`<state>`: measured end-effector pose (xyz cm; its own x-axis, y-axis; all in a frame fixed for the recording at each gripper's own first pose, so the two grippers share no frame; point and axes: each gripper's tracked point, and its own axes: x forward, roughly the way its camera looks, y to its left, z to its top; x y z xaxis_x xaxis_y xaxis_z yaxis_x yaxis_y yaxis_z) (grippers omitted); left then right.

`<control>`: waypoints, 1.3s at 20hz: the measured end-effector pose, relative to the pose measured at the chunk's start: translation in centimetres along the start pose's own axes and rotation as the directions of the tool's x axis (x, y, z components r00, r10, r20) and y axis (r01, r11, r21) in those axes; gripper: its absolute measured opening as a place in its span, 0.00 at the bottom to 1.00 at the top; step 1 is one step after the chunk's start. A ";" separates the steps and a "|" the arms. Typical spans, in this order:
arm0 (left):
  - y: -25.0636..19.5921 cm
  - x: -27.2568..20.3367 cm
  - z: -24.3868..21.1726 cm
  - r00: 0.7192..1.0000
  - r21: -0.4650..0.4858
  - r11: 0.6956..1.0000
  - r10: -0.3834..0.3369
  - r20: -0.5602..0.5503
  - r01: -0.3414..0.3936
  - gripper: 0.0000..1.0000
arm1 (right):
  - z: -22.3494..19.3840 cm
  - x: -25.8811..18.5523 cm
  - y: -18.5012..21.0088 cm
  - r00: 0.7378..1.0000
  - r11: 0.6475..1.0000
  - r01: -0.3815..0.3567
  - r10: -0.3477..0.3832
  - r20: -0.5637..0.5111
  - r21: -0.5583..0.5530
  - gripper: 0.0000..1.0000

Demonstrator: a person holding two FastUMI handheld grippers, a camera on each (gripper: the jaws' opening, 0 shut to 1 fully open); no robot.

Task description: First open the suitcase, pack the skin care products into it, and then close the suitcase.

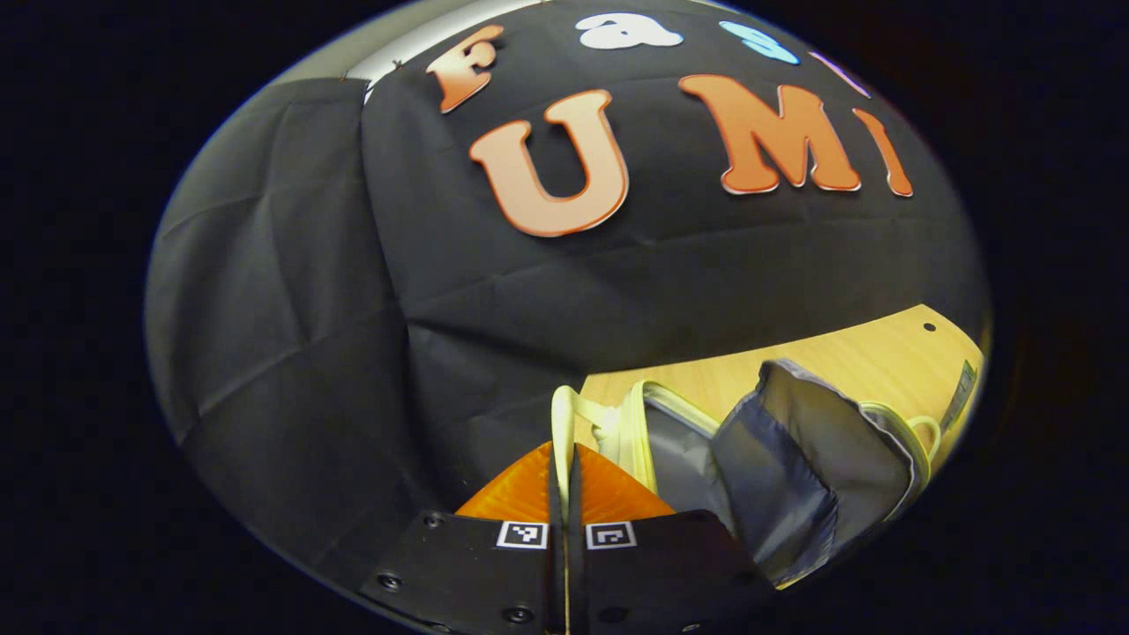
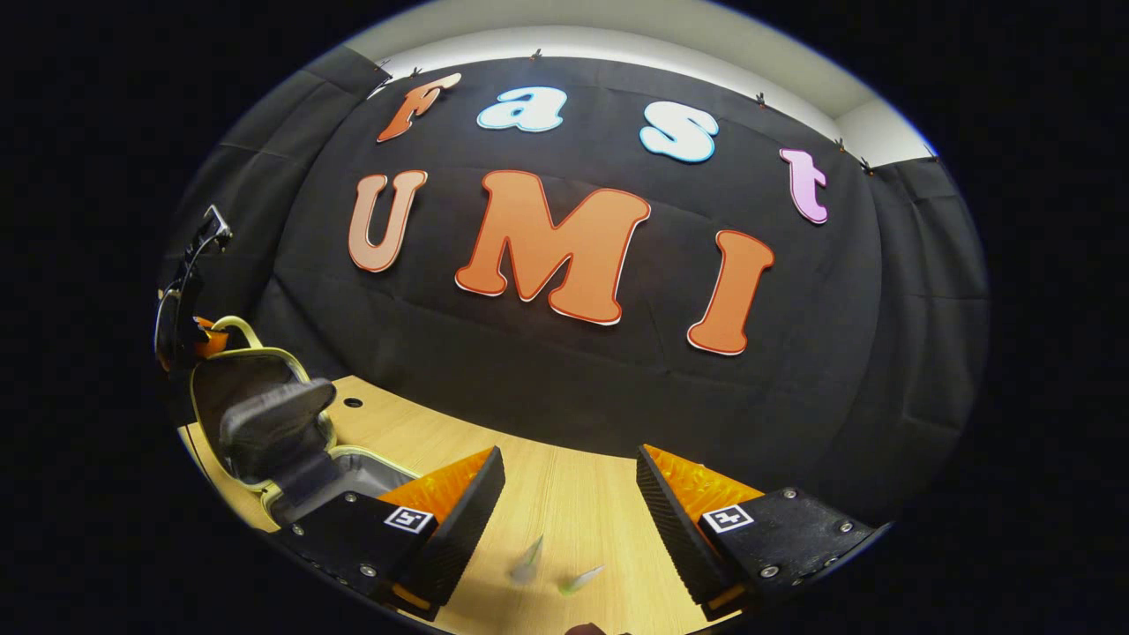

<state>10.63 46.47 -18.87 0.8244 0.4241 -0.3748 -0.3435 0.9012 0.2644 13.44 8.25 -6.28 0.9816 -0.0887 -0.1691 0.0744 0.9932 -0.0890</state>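
Now open: grey-lined, cream-trimmed suitcase [image 1: 794, 441], lid upright.

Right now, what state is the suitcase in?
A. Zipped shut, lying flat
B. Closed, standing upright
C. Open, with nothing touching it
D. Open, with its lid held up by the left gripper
D: the suitcase is open, its lid raised, and the left gripper has its jaws closed on the lid's cream edge.
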 end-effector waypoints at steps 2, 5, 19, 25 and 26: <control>1.6 1.6 -2.5 0.998 -0.011 1.000 0.008 -0.056 -0.008 0.01 | -0.3 0.1 0.6 1.000 1.000 -0.008 0.008 -0.010 0.001 0.95; 2.6 4.2 -7.0 0.989 -0.053 0.998 0.021 -0.146 -0.029 0.01 | -0.7 0.4 1.2 1.000 1.000 -0.012 0.012 -0.026 0.001 0.95; -3.1 4.3 -4.9 0.997 -0.082 0.996 0.031 -0.070 -0.037 0.31 | -2.8 0.7 -0.4 0.997 0.999 -0.007 0.011 -0.082 0.043 0.95; -11.1 0.4 1.5 0.993 -0.056 0.994 -0.089 0.075 0.093 0.85 | -3.6 0.3 -1.6 0.996 0.998 -0.035 0.038 -0.076 0.047 0.95; -12.1 -0.3 2.1 0.990 -0.053 0.992 -0.109 0.094 0.115 0.90 | -3.8 0.3 -1.9 0.996 0.998 -0.038 0.041 -0.074 0.046 0.95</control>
<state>15.50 35.23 -20.10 0.8957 0.3128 -0.3161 -0.2701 0.9473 0.1721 12.91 6.03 -9.91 0.9683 -0.0527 -0.2443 0.0449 0.9983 -0.0371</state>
